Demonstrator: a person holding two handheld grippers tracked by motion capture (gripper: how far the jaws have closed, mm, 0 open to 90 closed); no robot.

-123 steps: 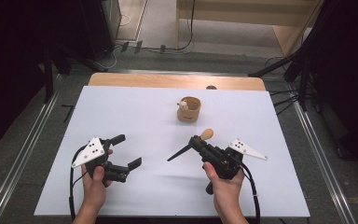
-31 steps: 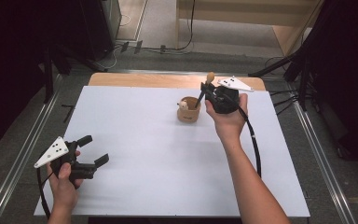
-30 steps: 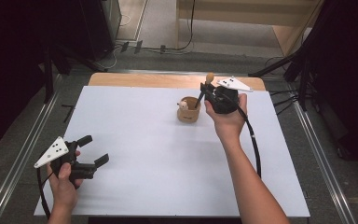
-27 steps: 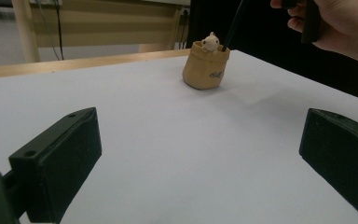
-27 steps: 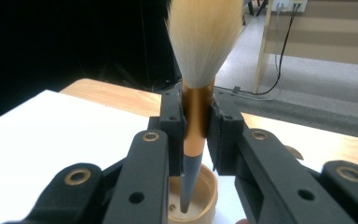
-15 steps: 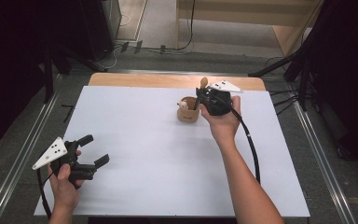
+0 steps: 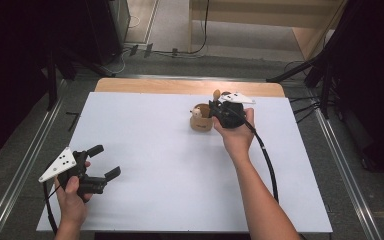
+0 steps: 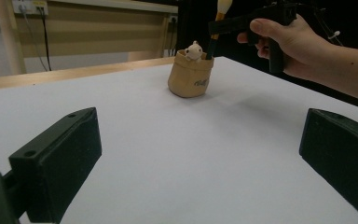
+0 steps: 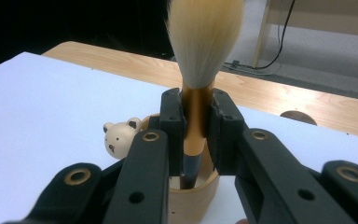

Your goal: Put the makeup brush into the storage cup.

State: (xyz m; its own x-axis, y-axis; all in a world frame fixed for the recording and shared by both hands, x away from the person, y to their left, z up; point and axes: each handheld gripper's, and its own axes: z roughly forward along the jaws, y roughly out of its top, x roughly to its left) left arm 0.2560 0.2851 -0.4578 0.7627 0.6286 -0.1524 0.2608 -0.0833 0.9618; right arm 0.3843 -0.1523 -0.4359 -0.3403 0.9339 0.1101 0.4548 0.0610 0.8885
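Observation:
A small tan pot [image 7: 201, 122] with a little white bear [image 7: 196, 112] on its rim stands at the far middle of the white table [image 7: 180, 175]. My right gripper [image 7: 215, 106] is shut on a brush [image 9: 204, 42], gripping its golden collar, cream bristles up. The dark handle reaches down into the pot [image 9: 200, 196] beside the bear [image 9: 120, 135]. Near the front left my left gripper [image 7: 105, 161] is held level, open and empty. In the left gripper view the pot [image 8: 189, 74] stands far ahead, with the brush [image 8: 221, 7] above it.
A wooden strip [image 7: 180, 86] runs along the table's far edge. Metal rails [image 7: 25, 165] flank both sides. The right gripper's cable [image 7: 267, 160] trails over the right half of the table. Dark stands and wiring lie beyond.
My right hand has sunk a little and shifted left, bringing the brush's handle down into the pot. The left hand has stayed put.

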